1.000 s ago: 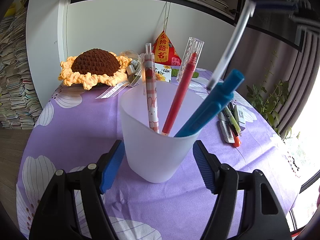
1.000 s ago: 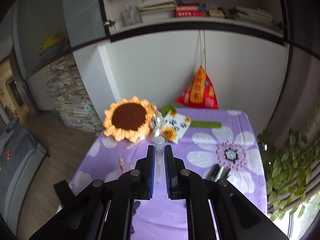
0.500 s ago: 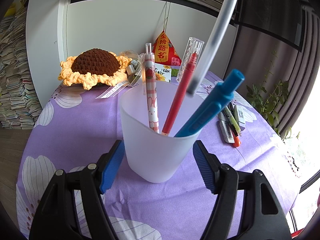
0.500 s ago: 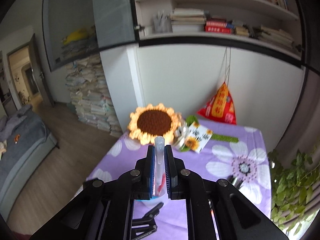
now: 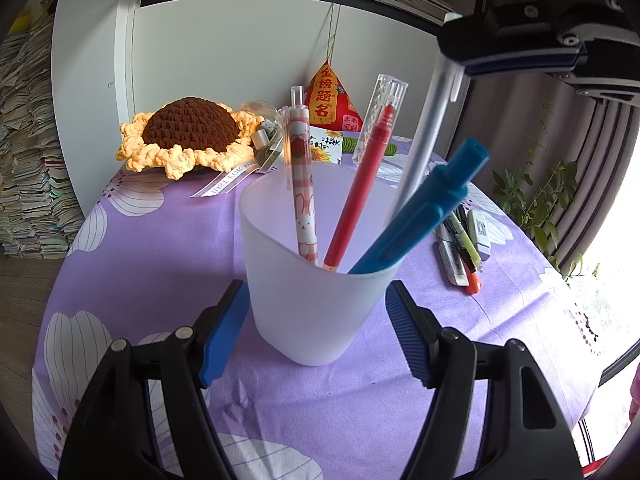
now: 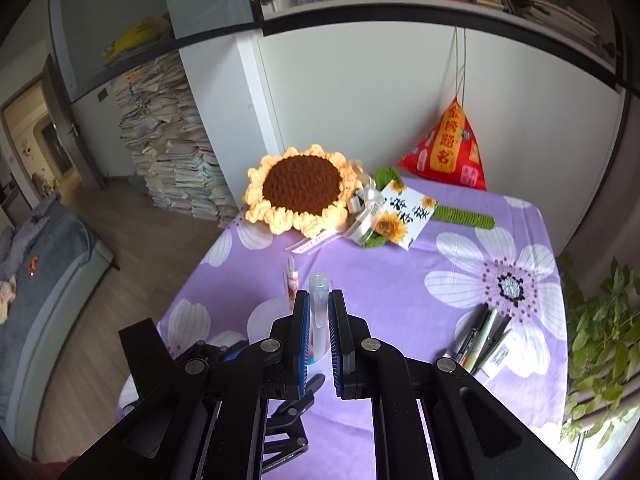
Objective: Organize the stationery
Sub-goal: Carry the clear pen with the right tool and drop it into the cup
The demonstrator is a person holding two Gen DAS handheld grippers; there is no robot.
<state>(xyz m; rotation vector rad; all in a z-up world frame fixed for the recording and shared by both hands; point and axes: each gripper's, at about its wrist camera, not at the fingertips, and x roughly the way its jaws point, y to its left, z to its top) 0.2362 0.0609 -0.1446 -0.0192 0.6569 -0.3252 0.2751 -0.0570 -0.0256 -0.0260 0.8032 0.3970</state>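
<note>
A frosted white cup stands on the purple flowered tablecloth. My left gripper is shut on the cup, with a blue pad against each side. In the cup lean a pink patterned pen, a red pen and a blue pen. My right gripper hangs above at the upper right, shut on a clear pen whose lower end dips into the cup's mouth behind the blue pen. In the right wrist view that gripper pinches the clear pen over the cup.
Several loose pens and a white eraser lie right of the cup. A crochet sunflower, a card and a red pyramid pouch sit at the back by the wall. A plant stands off the right edge.
The right gripper has come down and nearer with the clear pen, and the pen's lower end now reaches into the cup. The left gripper and the cup have stayed still.
</note>
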